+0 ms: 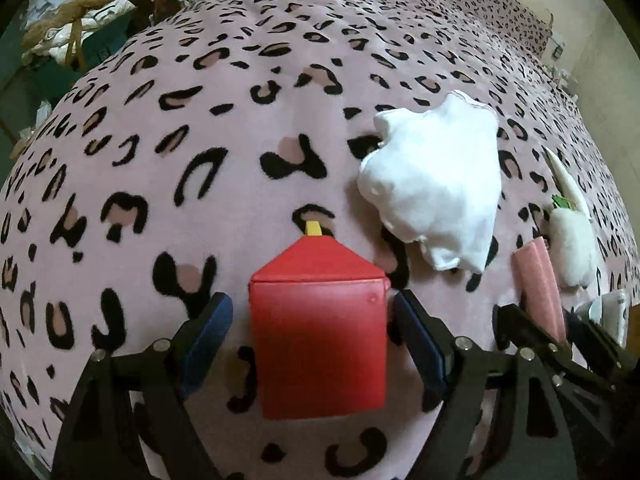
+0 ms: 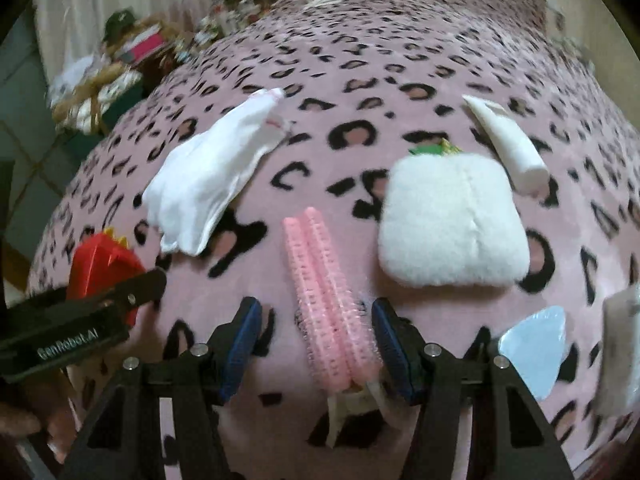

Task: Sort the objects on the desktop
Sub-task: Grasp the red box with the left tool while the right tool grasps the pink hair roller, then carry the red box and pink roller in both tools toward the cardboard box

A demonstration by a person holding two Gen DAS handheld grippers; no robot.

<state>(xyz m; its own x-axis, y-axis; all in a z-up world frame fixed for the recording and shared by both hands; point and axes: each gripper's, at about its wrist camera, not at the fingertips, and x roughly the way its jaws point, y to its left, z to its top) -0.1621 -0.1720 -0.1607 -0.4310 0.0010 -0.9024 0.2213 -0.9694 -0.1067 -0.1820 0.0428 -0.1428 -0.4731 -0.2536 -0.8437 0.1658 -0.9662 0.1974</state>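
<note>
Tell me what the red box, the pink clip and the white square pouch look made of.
Red box: likely faux leather or smooth plastic; flat faces with a soft sheen, crisp folded edges.
Pink clip: plastic, translucent, with rows of small moulded bumps.
White square pouch: plush fabric; fuzzy matte nap, a stitched seam down the middle, rounded padded corners.

We see soft, even indoor light with no glare. Shadows are short and faint under the red box (image 1: 320,336) and the white cloth (image 1: 434,188). Both views bulge strongly, and the blanket (image 1: 200,120) curves away into black corners. The right wrist view is smeared by motion blur, worst at the clutter (image 2: 120,60) and its right edge.
</note>
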